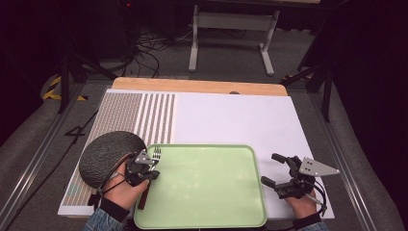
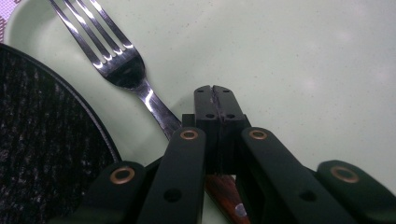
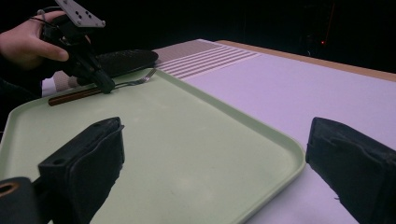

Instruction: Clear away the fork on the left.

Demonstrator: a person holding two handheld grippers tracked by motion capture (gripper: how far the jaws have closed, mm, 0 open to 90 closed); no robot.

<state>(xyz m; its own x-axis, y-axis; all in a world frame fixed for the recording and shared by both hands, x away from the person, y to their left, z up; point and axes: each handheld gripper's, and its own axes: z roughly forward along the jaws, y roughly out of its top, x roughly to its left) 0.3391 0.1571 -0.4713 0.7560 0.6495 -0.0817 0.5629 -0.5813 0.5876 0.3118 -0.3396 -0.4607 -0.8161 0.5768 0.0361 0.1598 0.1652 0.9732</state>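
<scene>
**Fork in the tray's corner, left jaws pressed together above it**

The fork (image 2: 122,70) lies in the green tray (image 1: 207,192), at its far left corner, tines pointing away, brown handle toward the person. The left gripper (image 1: 144,166) is right over it, jaws squeezed together; whether they pinch the fork, I cannot tell. A dark plate (image 1: 110,154) overlaps the tray's left edge. The right gripper (image 1: 281,171) hovers spread wide at the tray's right rim, holding nothing.

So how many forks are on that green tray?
1. The fork lies along the left edge of the green tray, beside the dark plate, with the left gripper shut on its handle.
</scene>
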